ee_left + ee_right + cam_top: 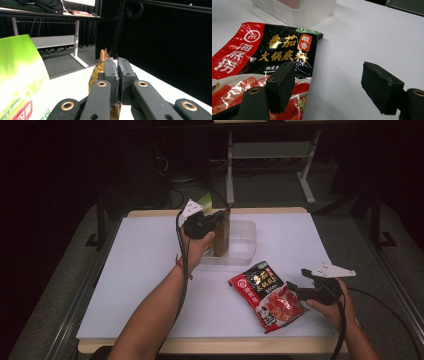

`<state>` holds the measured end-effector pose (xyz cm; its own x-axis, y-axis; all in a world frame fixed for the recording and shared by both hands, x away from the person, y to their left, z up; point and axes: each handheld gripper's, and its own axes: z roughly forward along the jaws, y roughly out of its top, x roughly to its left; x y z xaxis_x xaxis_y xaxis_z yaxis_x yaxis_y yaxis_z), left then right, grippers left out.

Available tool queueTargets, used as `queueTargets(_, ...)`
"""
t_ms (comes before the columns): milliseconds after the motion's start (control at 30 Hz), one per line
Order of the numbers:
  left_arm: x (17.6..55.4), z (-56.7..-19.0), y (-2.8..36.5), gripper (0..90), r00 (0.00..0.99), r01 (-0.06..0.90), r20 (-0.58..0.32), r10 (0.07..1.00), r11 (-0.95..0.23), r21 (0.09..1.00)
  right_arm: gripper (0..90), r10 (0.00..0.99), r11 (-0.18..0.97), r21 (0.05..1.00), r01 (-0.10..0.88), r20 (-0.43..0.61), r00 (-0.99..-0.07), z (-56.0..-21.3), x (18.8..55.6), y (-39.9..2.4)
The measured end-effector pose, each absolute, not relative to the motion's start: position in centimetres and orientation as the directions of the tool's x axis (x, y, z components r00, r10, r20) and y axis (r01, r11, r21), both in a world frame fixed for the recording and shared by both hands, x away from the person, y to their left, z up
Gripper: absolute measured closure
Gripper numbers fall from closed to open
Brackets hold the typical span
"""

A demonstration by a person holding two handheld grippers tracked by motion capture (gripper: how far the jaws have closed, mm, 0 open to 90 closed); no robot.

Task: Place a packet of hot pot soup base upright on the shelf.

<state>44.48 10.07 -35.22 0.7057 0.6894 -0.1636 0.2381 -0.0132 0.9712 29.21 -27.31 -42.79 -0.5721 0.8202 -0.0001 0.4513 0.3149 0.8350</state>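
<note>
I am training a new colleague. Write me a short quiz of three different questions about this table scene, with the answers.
1. True or false: the left claw is shut on the brown-gold packet.
2. Multiple choice: where does the brown-gold packet stand? A) flat on the white table top B) upright at the clear plastic bin C) under the red and black sauce packet
3. Short answer: how do the jaws of the right claw stand, and what lies by them?

Key
1. True.
2. B.
3. They stand wide open; the red and black sauce packet lies flat on the white table top, one jaw over its edge, not gripped.
</note>
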Motion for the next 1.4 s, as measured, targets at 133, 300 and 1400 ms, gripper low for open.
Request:
queueTargets(133, 44.1, -35.3, 10.1, 86.3, 0.723, 0.230, -0.146, 0.675, -0.036, 0.973, 26.3, 0.820, 0.316, 0.834, 0.452, -0.001, -0.573, -42.8, 29.2, -27.3)
queueTargets(300, 43.7, -35.5, 10.6, 84.0, 0.731, 0.221, -0.130, 0.670, -0.052, 0.974, 26.2, 0.818, 0.320, 0.832, 0.454, -0.001, -0.575, -42.8, 29.2, -27.2)
queueTargets(1400, 38.2, -36.1, 13.2, 61.8, 0.834, 0.085, 0.046, 0.550, -0.210, 0.974, 26.0, 0.814, 0.344, 0.807, 0.479, -0.003, -0.581, -43.2, 28.3, -27.3)
